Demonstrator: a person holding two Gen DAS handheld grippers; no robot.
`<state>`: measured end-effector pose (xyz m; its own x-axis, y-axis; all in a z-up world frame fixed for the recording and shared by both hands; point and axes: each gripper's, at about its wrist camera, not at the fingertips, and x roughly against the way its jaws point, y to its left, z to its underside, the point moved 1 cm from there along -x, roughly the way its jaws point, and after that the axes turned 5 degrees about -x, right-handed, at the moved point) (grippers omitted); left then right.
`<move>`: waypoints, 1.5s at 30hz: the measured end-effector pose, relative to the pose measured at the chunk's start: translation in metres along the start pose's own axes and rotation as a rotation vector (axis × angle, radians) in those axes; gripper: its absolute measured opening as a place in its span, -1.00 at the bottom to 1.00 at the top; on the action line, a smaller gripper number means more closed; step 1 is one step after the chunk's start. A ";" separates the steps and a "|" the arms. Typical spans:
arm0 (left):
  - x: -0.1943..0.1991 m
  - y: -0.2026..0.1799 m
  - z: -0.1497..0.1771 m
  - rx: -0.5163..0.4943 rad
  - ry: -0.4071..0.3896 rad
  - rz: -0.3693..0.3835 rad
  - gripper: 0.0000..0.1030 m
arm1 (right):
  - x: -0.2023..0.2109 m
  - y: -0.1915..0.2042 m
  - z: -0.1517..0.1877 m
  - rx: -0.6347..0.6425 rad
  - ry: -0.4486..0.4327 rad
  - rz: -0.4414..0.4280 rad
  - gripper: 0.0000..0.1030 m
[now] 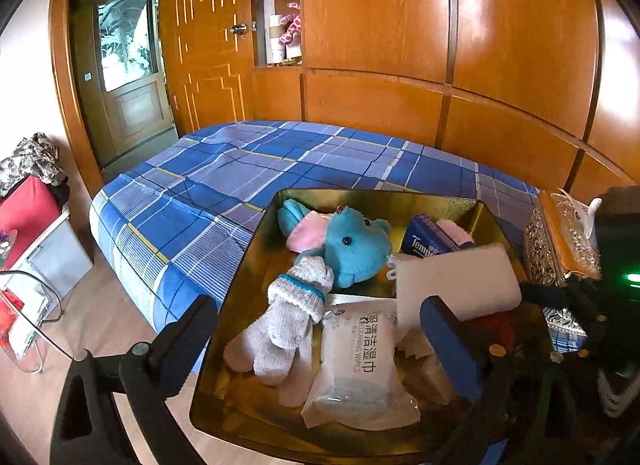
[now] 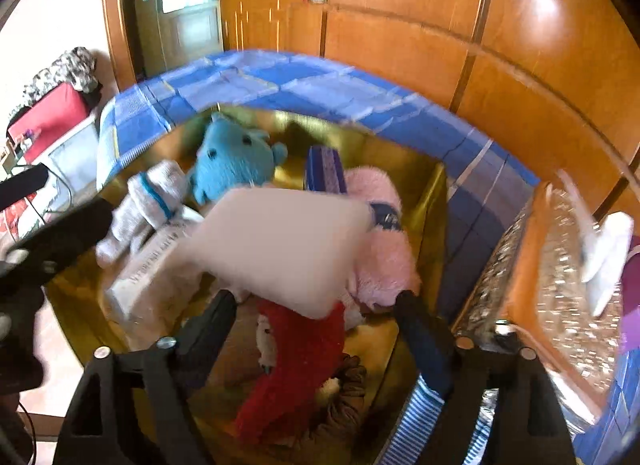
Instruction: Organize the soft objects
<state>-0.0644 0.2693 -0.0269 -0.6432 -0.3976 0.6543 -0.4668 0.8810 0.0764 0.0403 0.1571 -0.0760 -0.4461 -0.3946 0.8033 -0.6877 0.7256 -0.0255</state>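
A white sponge block [image 2: 280,249] hung blurred over the middle of the gold tin [image 2: 432,201], just ahead of the right gripper [image 2: 316,299]. Its 2 fingers stood wide apart on either side of the block's near corner, and whether the pads [image 2: 408,305] pressed on it could not be told. The tin sat at the near edge of the bed [image 1: 224,169], which was covered in a blue plaid sheet.

Inside the tin, a blue plush elephant [image 1: 356,245] lay toward the far left corner, with a grey knitted glove [image 1: 288,317] beside it along the left wall. A white pack of cleaning wipes [image 1: 360,361] lay flat near the front. A dark blue Tempo tissue pack [image 1: 424,239] stood toward the far right corner, next to a pink plush [image 2: 380,257]. A red fuzzy item [image 2: 296,365] lay at the front, under the sponge block.

The left gripper [image 1: 320,337] hovered over the tin's near left part, its jaws spread wide with nothing pressed between them. An ornate silver tissue box [image 1: 560,241] stood on the bed just beside the tin's right wall.
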 end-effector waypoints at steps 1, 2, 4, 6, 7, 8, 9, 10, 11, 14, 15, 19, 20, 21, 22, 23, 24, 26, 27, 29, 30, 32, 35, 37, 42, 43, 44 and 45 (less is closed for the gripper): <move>0.001 0.000 0.000 0.001 -0.002 -0.004 0.99 | 0.004 0.001 0.000 -0.004 -0.013 0.006 0.64; 0.002 -0.001 0.000 0.002 -0.005 -0.005 0.99 | 0.010 0.000 0.000 -0.013 -0.032 0.011 0.64; 0.004 -0.002 0.000 0.006 -0.008 -0.007 0.99 | 0.022 -0.002 0.002 -0.035 -0.064 0.018 0.65; 0.006 -0.002 -0.001 0.008 -0.015 -0.006 0.99 | 0.033 0.000 0.002 -0.049 -0.095 0.021 0.65; 0.008 -0.003 -0.001 0.009 -0.019 -0.005 0.99 | 0.039 0.000 0.002 -0.058 -0.115 0.029 0.65; 0.009 -0.004 -0.002 0.011 -0.022 -0.006 0.99 | 0.046 -0.001 0.003 -0.070 -0.135 0.039 0.65; 0.010 -0.004 -0.002 0.013 -0.024 -0.009 0.99 | 0.052 -0.002 0.006 -0.085 -0.153 0.052 0.65; 0.011 -0.005 -0.002 0.018 -0.027 -0.010 0.99 | 0.057 -0.004 0.008 -0.103 -0.167 0.068 0.66; 0.012 -0.005 -0.002 0.024 -0.030 -0.005 0.99 | 0.061 -0.006 0.010 -0.122 -0.180 0.079 0.66; 0.017 -0.008 -0.002 0.027 -0.047 -0.006 0.99 | 0.070 -0.012 0.016 -0.159 -0.208 0.089 0.66; 0.018 -0.009 -0.002 0.019 -0.050 -0.012 0.99 | 0.071 -0.013 0.017 -0.166 -0.203 0.078 0.66; 0.018 -0.013 -0.001 0.005 -0.045 -0.032 0.99 | 0.078 -0.020 0.025 -0.201 -0.226 0.119 0.66; 0.019 -0.014 -0.001 0.006 -0.048 -0.033 0.99 | 0.080 -0.023 0.026 -0.218 -0.235 0.132 0.66; 0.019 -0.014 -0.001 0.007 -0.049 -0.033 0.99 | 0.082 -0.026 0.028 -0.233 -0.245 0.147 0.66; 0.020 -0.015 -0.001 0.007 -0.052 -0.034 0.99 | 0.084 -0.029 0.029 -0.241 -0.251 0.160 0.66; 0.020 -0.015 -0.001 0.007 -0.054 -0.035 0.99 | 0.085 -0.031 0.030 -0.251 -0.259 0.173 0.66; 0.021 -0.016 0.000 0.007 -0.055 -0.035 0.99 | 0.087 -0.034 0.031 -0.258 -0.264 0.183 0.66; 0.021 -0.018 0.000 0.005 -0.053 -0.032 0.99 | 0.089 -0.038 0.033 -0.270 -0.267 0.198 0.66; 0.020 -0.019 0.001 0.004 -0.052 -0.032 0.99 | 0.089 -0.040 0.034 -0.273 -0.269 0.205 0.66; 0.021 -0.021 0.001 0.000 -0.054 -0.030 0.99 | 0.089 -0.041 0.035 -0.272 -0.267 0.214 0.66; 0.021 -0.022 0.002 -0.002 -0.053 -0.029 0.99 | 0.089 -0.042 0.036 -0.274 -0.265 0.218 0.66; 0.022 -0.023 0.002 -0.003 -0.054 -0.029 0.99 | 0.089 -0.042 0.037 -0.276 -0.262 0.217 0.66; 0.023 -0.025 0.002 -0.005 -0.055 -0.030 0.99 | 0.090 -0.041 0.039 -0.273 -0.263 0.218 0.66; 0.023 -0.025 0.002 -0.005 -0.054 -0.030 0.99 | 0.090 -0.040 0.039 -0.270 -0.262 0.218 0.66; 0.023 -0.026 0.003 -0.005 -0.051 -0.036 0.99 | 0.088 -0.040 0.039 -0.271 -0.258 0.213 0.66; 0.023 -0.025 0.003 -0.005 -0.051 -0.037 0.99 | 0.088 -0.040 0.039 -0.271 -0.258 0.212 0.66; 0.023 -0.026 0.003 -0.007 -0.051 -0.038 0.99 | 0.088 -0.040 0.039 -0.272 -0.257 0.212 0.66; 0.023 -0.025 0.003 -0.007 -0.051 -0.040 0.99 | 0.088 -0.040 0.039 -0.273 -0.257 0.211 0.66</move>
<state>-0.0690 0.2371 -0.0160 -0.6543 -0.4450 0.6115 -0.4885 0.8659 0.1075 0.0060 0.0713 -0.0274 -0.7129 -0.3239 0.6220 -0.4045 0.9144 0.0126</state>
